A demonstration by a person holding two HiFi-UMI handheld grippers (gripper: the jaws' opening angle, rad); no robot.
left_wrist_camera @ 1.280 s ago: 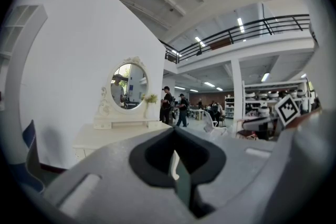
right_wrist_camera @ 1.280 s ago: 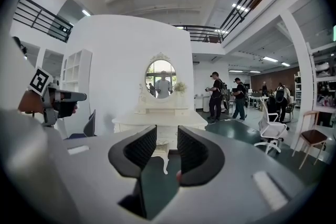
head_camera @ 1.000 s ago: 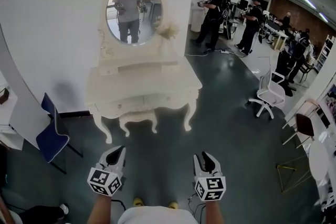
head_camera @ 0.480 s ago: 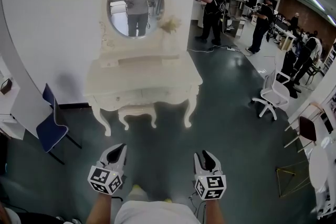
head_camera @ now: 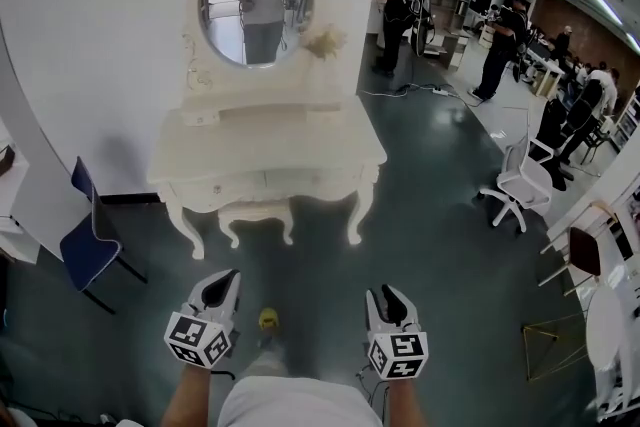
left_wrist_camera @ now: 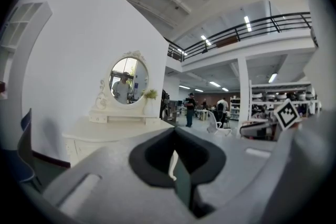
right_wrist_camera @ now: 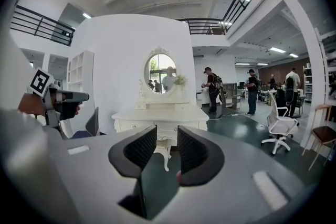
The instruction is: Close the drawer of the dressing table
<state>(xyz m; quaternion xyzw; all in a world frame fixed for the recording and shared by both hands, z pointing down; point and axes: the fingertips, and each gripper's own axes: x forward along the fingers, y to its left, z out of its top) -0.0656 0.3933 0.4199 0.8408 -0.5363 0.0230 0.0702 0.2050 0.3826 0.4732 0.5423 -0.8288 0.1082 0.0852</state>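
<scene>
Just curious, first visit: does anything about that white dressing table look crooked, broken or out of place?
Nothing stands out. The dressing table stands level against the wall, mirror upright and whole. Whether its drawer is ajar is unclear.

Cream-white ornate wooden dressing table with an oval mirror stands upright on curved legs against the white wall. Front drawer under tabletop, open or flush unclear.

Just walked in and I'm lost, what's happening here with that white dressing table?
A person holds a gripper in each hand, facing a white dressing table with an oval mirror, and stands well short of it. Neither gripper touches anything: the left gripper is shut and empty, the right gripper open. The drawer has not been reached yet.
</scene>
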